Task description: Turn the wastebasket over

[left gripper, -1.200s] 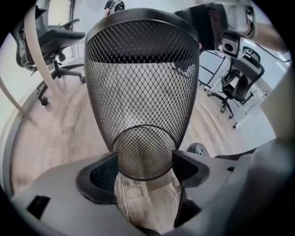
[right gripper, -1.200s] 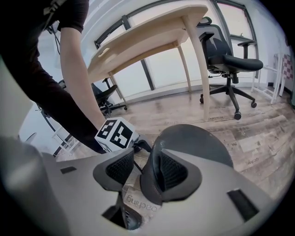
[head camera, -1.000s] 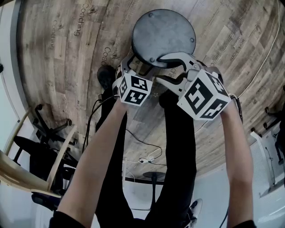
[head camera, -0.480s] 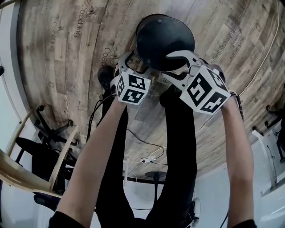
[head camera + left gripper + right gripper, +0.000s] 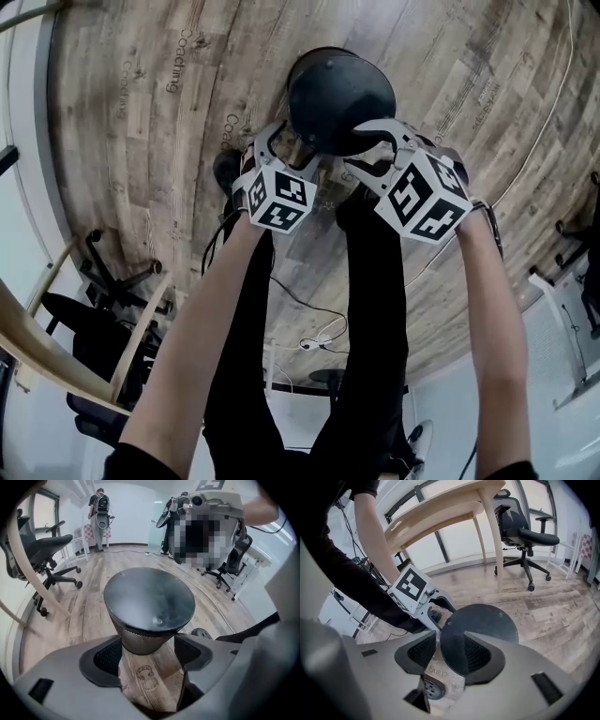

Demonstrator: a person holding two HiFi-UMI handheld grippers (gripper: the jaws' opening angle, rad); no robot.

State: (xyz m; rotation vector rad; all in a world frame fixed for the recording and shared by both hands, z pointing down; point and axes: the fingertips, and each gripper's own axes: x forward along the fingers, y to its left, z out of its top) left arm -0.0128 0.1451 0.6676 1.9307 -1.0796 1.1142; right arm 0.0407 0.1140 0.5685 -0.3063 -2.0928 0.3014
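Black mesh wastebasket (image 5: 339, 94): bottom-up and tipped, its solid base facing the head camera and a sliver of rim showing beyond it. It is over the wood floor (image 5: 131, 141), just ahead of the person's legs and between the two grippers.
Left gripper (image 5: 147, 649): clenched on the mesh wall just below the base, one pad on each side.
Right gripper (image 5: 451, 651): closed across the base's edge, with one jaw lying over the flat base and the other against the wall.
Rim and floor: no view shows whether the rim touches the boards.
Step in hand: probably swinging the basket round so that its opening faces up.
Doing it well: hold both grips firm and turn both wrists together about one axis, so the basket rolls without twisting between the grippers. Lift the rim clear of the floor before turning further.
Risk: the right grip holds only a thin edge, so uneven turning could make it slide off the smooth base.
Handling: thin mesh probably gives, so squeeze moderately.
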